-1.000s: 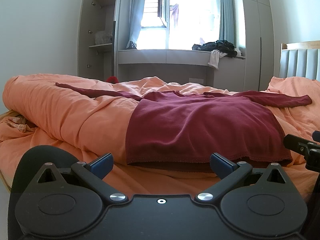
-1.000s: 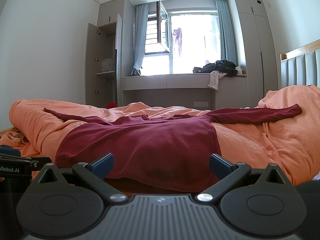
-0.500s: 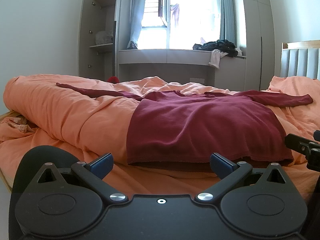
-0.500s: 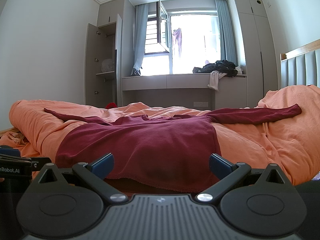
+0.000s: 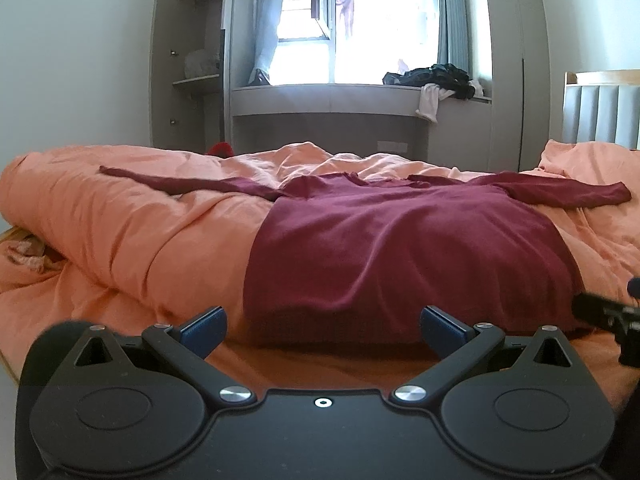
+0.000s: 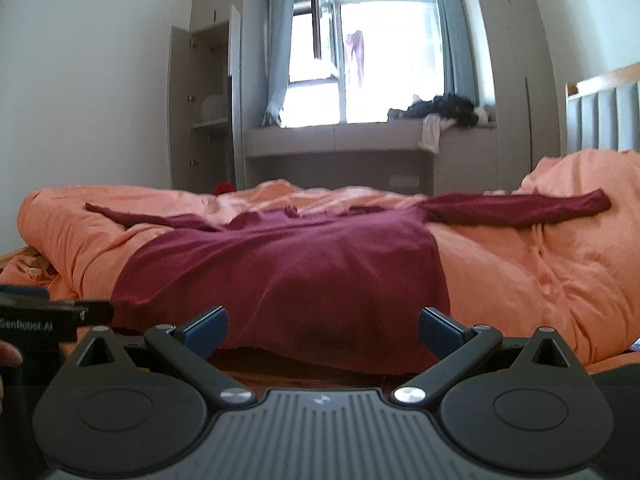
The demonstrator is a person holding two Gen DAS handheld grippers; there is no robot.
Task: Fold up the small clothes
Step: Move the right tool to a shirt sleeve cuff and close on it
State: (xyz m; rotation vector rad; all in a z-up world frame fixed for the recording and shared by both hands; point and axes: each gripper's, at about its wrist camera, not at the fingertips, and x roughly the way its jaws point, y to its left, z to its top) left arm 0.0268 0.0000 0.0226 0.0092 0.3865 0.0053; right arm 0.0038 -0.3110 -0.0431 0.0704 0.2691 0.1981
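Plainly, largest first:
Bed: one orange duvet fills the middle band of both views, rumpled, rolled into a thick edge at the left of the frame and rising to a hump at the right in the right wrist view.
Garment: one dark red long-sleeved top lies spread flat on the duvet, centre of frame; its two sleeves stretch out to left and right, its hem hangs over the duvet's near edge, just beyond the fingertips.
Open room: bare orange cloth on both sides of the top and a strip of sheet between hem and grippers.
Left gripper: low and level at the bottom of the frame, pointing at the hem; its two blue fingers are spread wide and hold nothing.
Right gripper: same low, level pose, aimed at the hem's right half; its fingers are spread wide and hold nothing.
Grippers together: two, side by side; each shows at the frame edge of the other's view.
Background: one window, one clothes pile on the ledge, upper right.
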